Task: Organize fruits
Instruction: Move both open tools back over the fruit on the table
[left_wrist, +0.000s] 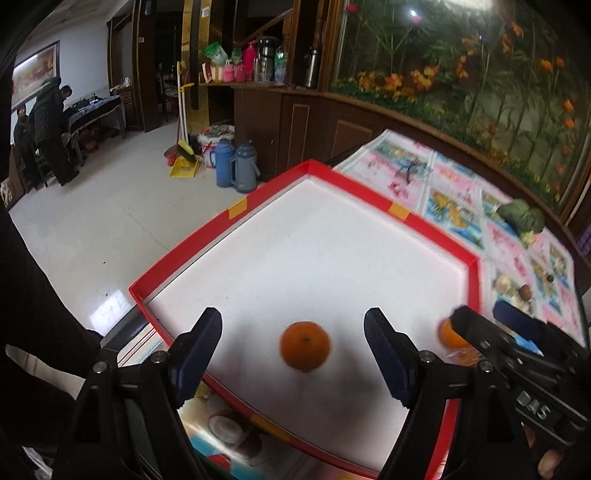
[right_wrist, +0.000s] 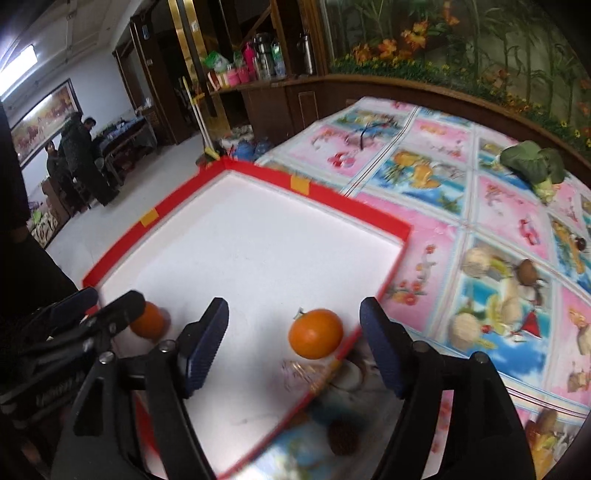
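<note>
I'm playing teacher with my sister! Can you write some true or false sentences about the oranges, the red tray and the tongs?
1. Two oranges lie in the red tray. True: one sits between the left tongs, the other between the right tongs.
2. The left tongs squeeze an orange. False: they are open, their pads clear of the fruit.
3. The tray's floor is white. True.
4. The right tongs are shut. False: they are open around the orange.
5. A leafy green vegetable lies in the tray. False: it lies on the flowery tablecloth, away from the tray.
</note>
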